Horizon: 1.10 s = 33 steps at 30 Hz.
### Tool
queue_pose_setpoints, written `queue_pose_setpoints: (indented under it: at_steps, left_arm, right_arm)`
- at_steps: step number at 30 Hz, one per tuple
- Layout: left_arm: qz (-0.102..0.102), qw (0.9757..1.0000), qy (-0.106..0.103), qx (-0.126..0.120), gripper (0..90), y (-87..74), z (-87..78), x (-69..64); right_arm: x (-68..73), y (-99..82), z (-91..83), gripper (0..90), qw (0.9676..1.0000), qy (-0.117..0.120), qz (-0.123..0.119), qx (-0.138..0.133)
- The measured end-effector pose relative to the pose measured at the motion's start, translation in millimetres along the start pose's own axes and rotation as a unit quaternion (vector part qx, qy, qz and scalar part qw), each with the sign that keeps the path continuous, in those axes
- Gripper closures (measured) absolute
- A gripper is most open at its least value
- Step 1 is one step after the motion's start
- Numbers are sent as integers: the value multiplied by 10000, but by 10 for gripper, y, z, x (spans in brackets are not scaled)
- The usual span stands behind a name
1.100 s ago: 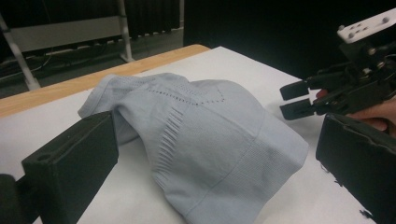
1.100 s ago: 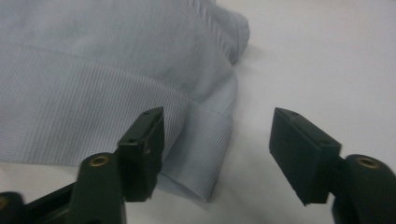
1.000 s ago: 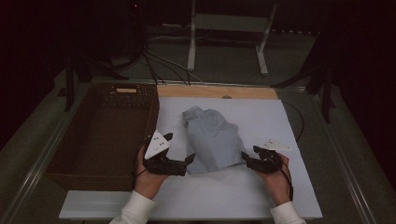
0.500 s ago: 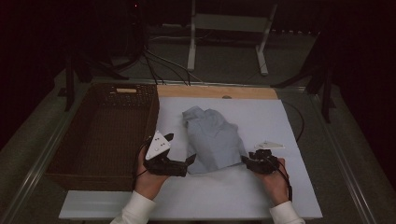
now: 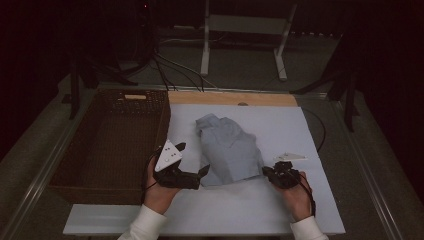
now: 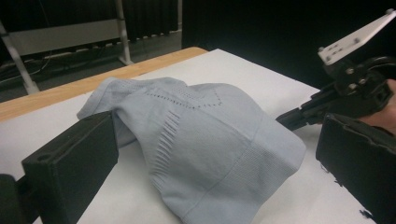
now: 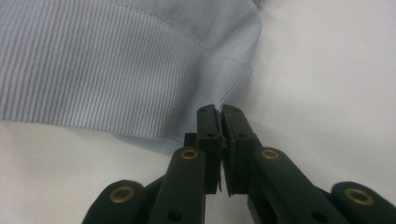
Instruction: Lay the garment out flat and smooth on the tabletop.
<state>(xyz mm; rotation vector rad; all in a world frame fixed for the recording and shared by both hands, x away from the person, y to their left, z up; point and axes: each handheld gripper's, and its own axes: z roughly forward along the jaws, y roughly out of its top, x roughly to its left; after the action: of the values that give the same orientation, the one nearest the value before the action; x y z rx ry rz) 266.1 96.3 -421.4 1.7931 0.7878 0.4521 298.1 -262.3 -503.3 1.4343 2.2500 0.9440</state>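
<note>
Pale blue knit garment (image 5: 229, 150) lies crumpled at centre frame of the high view on the white table (image 5: 280, 210), wicker basket (image 5: 110, 140) to its left. Right gripper (image 7: 219, 109) has just been closing; its jaws now meet at the ribbed hem's corner, though whether cloth is pinched between them cannot be told. Left gripper (image 5: 192, 172) stands wide open at the lower left edge. Risk: a thin bite on the hem could slip free once lifted, or an uneven pull could drag the whole bundle sideways.

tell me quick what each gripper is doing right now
left gripper: open, holding nothing
right gripper: just closed on the hem of the pale blue garment
</note>
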Motion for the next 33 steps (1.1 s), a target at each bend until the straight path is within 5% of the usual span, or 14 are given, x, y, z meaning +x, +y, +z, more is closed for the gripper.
queue_pose_setpoints:
  at_steps: [33]
  left_arm:
    - [9,10000,-21,20,2,-7,10,-3]
  right_arm:
    - [-181,-129,-653,876,9971,-569,11,-514]
